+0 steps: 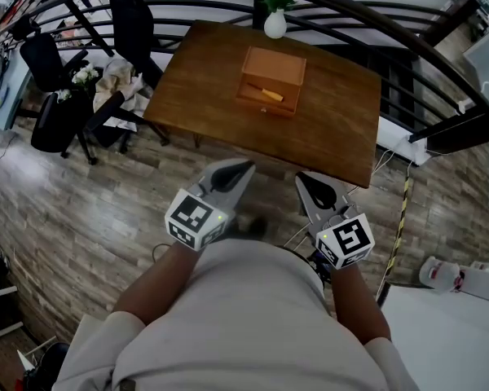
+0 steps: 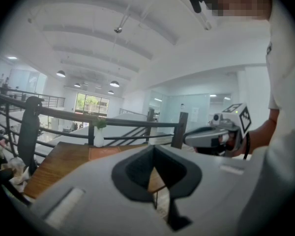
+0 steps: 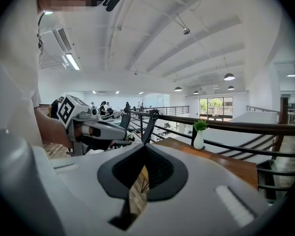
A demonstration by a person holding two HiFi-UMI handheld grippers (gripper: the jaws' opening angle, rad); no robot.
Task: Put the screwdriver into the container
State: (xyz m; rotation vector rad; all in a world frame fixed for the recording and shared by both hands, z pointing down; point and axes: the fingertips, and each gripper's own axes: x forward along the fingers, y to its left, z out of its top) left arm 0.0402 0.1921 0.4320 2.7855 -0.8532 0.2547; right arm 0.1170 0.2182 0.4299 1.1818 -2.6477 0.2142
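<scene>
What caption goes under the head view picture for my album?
Left gripper and right gripper, both shut, face the table; screwdriver lies in wooden box.

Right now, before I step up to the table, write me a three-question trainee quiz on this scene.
1. True or false: the left claw and the right claw are both shut and empty.
2. Pick one: the orange screwdriver lies A) on the floor, B) inside the wooden container, C) in a claw.
3. Fill in: the white vase stands at the table's ___ edge, as seen from the person.

Key: 1 true; 2 B; 3 far.
</scene>
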